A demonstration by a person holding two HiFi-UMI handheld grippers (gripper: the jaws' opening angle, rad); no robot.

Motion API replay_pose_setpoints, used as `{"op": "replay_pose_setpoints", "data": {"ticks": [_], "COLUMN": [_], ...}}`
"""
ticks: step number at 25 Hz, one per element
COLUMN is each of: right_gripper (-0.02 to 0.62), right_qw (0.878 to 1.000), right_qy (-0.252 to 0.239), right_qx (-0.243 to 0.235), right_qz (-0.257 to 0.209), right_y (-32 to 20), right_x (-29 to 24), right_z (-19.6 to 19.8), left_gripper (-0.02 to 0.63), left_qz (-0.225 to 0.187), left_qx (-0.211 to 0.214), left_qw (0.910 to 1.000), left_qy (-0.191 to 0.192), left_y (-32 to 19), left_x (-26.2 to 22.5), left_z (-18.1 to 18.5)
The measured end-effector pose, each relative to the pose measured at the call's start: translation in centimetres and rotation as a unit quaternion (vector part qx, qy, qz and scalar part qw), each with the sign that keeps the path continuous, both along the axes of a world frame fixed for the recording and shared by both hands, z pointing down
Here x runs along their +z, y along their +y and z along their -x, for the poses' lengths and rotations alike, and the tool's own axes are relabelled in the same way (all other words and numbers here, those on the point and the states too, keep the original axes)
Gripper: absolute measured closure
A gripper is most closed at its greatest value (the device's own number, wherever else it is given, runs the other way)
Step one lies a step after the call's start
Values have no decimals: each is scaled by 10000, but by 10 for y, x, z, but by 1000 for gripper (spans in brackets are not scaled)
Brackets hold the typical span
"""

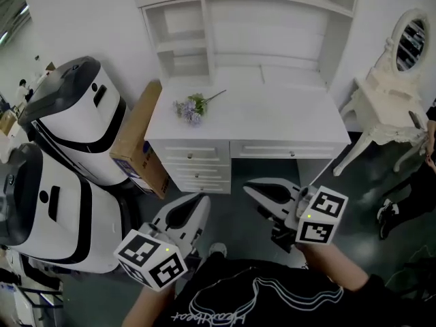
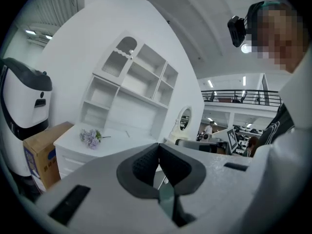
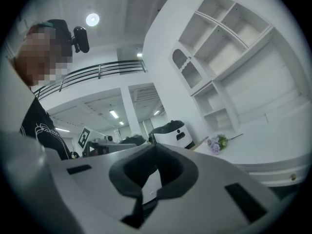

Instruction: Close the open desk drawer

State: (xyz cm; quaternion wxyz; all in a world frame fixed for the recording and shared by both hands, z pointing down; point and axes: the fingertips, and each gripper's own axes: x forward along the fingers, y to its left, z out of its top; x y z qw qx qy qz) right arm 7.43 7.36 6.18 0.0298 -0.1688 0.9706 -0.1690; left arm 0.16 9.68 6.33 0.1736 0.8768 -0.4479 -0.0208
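White desk (image 1: 272, 118) with a shelved hutch (image 1: 259, 26) on its rear edge, seen from above in the head view. Left of it stand two large white-and-black machines (image 1: 71, 118), with a cardboard box (image 1: 139, 142) leaning between them and the desk's side. To the right is a white dressing table with an oval mirror (image 1: 385, 90).

The wide centre drawer (image 1: 289, 150) lies just under the desktop's front edge, right of a stack of three narrower drawers (image 1: 194, 167). How far it stands out cannot be told from these views.

The left gripper (image 1: 201, 197) and right gripper (image 1: 248, 188) are held side by side in front of the desk, apart from it and touching nothing. Each carries a marker cube (image 1: 321, 216) near the person's hands.

In the left gripper view, the left gripper (image 2: 158, 144) has its jaws brought together, tips meeting and nothing between them. The right gripper (image 3: 155, 145) shows the same: jaws together and empty.

A small sprig of purple flowers (image 1: 192, 106) lies on the desktop's left part.
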Motion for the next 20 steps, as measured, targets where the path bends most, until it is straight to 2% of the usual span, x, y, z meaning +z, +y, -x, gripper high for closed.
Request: {"op": "replay_pose_setpoints", "data": {"ticks": [5, 20], "right_gripper": [589, 589], "right_qw": [9999, 9999], "right_qy": [52, 97], "right_qx": [-77, -67], "right_qz": [-88, -77], "right_y": [5, 0], "right_x": [-3, 2], "right_z": [3, -2], "left_gripper": [601, 601], "left_qz": [-121, -28], "left_qx": [-44, -8], "left_qw": [9998, 9999], "left_qy": [-172, -108], "left_y": [4, 0], "left_x": [-6, -4], "left_z": [1, -9]}}
